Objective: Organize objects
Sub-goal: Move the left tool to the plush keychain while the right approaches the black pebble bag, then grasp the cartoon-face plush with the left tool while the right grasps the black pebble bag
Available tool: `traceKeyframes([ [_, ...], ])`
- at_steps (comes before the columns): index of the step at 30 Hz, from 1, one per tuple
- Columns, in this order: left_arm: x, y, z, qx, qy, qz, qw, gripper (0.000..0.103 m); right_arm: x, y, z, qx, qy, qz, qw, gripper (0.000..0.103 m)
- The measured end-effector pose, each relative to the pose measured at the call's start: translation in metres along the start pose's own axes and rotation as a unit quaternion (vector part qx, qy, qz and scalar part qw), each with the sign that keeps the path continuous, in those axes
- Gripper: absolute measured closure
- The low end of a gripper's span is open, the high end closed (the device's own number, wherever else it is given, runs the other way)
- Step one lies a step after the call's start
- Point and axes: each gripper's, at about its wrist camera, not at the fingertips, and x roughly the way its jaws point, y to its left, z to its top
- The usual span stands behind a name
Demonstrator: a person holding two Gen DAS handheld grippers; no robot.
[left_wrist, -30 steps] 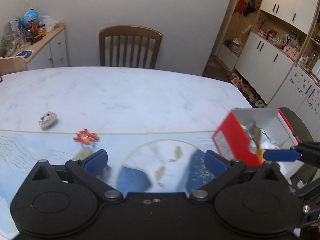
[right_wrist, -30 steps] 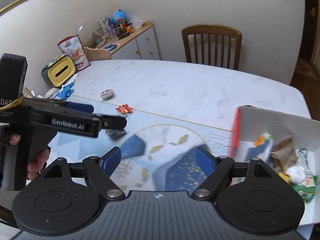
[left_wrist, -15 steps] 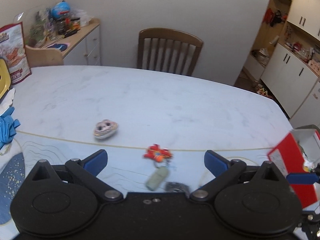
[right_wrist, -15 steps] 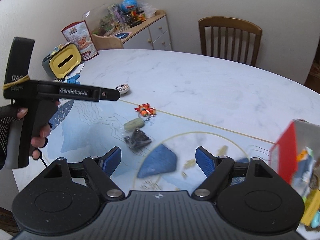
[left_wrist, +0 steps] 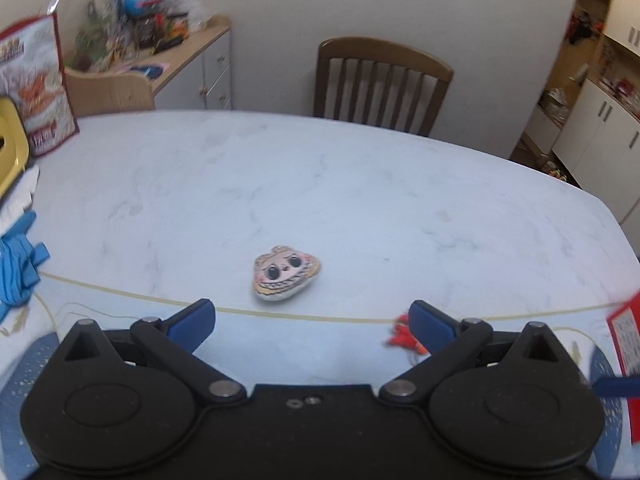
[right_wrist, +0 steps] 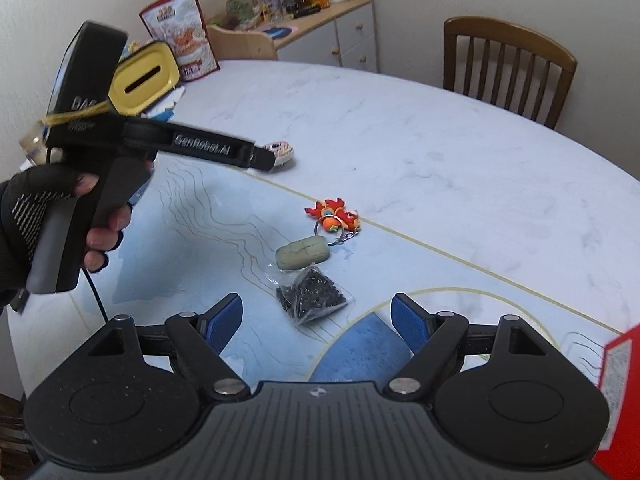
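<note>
A small cartoon-face toy (left_wrist: 285,277) lies on the marble table (left_wrist: 360,200), just beyond my open left gripper (left_wrist: 312,322), which holds nothing. The same toy (right_wrist: 282,150) shows in the right wrist view, partly hidden behind the left gripper's tip. A red and orange keychain (right_wrist: 334,216), a grey-green oblong piece (right_wrist: 302,253) and a clear bag of small black bits (right_wrist: 312,298) lie ahead of my open, empty right gripper (right_wrist: 318,322). The keychain (left_wrist: 402,334) peeks from behind the left gripper's right finger. A red box (right_wrist: 618,376) sits at the right edge.
A wooden chair (left_wrist: 380,84) stands at the table's far side. A yellow-lidded container (right_wrist: 142,80), a snack bag (right_wrist: 180,40) and a blue cloth (left_wrist: 18,256) occupy the table's left end. A cluttered cabinet (right_wrist: 320,20) stands behind. A gloved hand (right_wrist: 44,216) holds the left gripper.
Both grippers have swung left, away from the red box. The face toy now sits centred before the left gripper, and the keychain, oblong piece and bag lie before the right one.
</note>
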Motion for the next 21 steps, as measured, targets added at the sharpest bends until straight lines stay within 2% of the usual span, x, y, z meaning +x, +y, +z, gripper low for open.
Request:
traceKeyframes([
  [7,0.033,0.018,0.010,-0.024,0.016,0.017,0.9995,0.001,0.037,0.005,0.007,-0.003,0.022,0.005,1.000,0.022],
  [15,0.061,0.023,0.014,-0.036,0.028,0.025,0.9987,0.004,0.067,0.003,0.013,0.008,0.041,0.004,0.999,0.022],
  [21,0.072,0.029,0.016,-0.051,0.031,0.022,0.9980,0.015,0.084,0.005,0.013,0.008,0.052,0.004,0.999,0.025],
])
